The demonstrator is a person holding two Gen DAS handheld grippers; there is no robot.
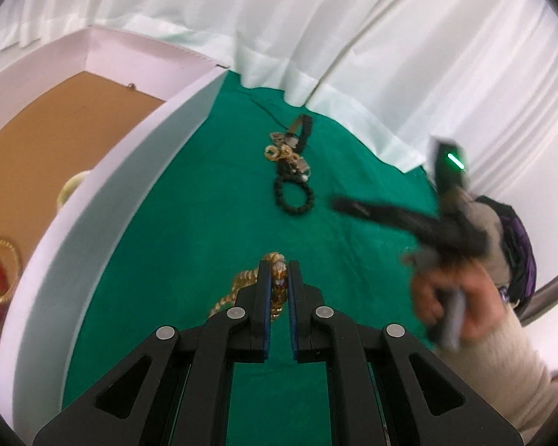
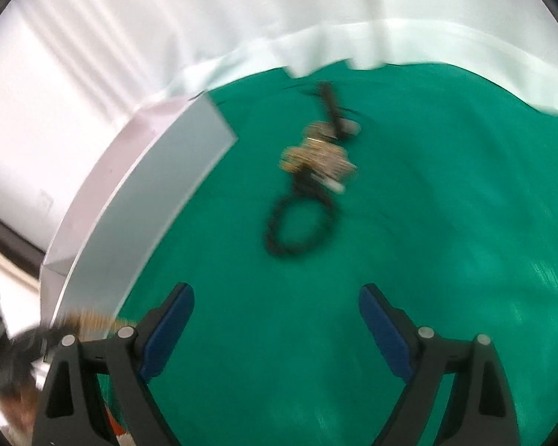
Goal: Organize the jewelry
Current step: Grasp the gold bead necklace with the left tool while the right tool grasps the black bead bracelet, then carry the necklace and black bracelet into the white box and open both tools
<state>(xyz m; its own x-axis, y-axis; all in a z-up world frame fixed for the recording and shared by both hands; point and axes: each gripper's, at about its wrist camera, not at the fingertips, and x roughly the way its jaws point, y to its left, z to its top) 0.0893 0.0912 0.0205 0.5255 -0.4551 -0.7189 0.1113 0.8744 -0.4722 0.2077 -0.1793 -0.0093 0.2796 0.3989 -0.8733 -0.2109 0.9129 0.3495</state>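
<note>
**Left gripper clamps a gold chain; right gripper hangs wide above the cloth**

Left gripper (image 1: 279, 278) has its jaws nearly together, pinching a gold chain (image 1: 275, 290) between the blue pads; the loose links trail down and to the left of the fingers, above the green cloth (image 1: 212, 223). Left of it stands a white box (image 1: 104, 230) with a curved wall and a brown floor, and on that floor lie a gold bangle (image 1: 2, 271) over something red, plus a pale ring (image 1: 70, 186) partly hidden by the wall.

Further out on the cloth sits a small heap of jewelry (image 1: 290, 156): gold pieces, a dark strap, and a black bead bracelet (image 1: 294, 195) at its near end, well apart from the box.

Right gripper (image 2: 277, 319) stands wide, with nothing between its blue pads, only bare cloth. In the left wrist view it appears blurred at the right, held by a hand (image 1: 450, 304) in a cream sleeve. From the right wrist view the heap and bracelet lie ahead of the fingers, smeared by motion, and the box wall runs along the left. White drapery (image 1: 353, 18) backs the table.
</note>
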